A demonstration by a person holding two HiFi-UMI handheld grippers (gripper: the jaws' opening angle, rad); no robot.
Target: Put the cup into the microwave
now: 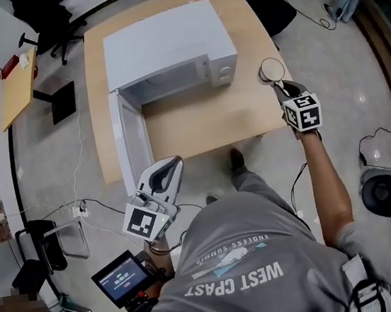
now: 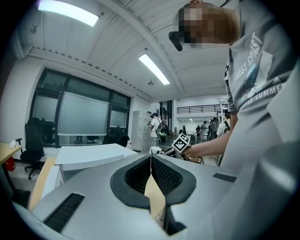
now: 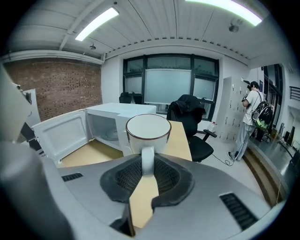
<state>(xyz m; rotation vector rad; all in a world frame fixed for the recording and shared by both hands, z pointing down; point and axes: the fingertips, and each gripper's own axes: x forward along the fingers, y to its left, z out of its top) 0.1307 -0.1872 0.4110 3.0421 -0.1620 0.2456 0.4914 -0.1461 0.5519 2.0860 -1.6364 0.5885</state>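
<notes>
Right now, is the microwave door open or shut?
Open. The door stands swung wide from the microwave, and the right gripper view looks straight into its cavity.

white cup (image 3: 147,133), white microwave (image 1: 163,45), tan table (image 1: 205,118)

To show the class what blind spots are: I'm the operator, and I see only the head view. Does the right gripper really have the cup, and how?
Observer: Yes. The right gripper view shows the right gripper shut on the handle of the cup.
Operator: Is anything inside the microwave?
Observer: That same view looks into the microwave. In the part that shows, I see only its turntable.
Operator: And the left gripper?
Observer: In its own view, the left gripper has its jaws together with nothing between them.
</notes>
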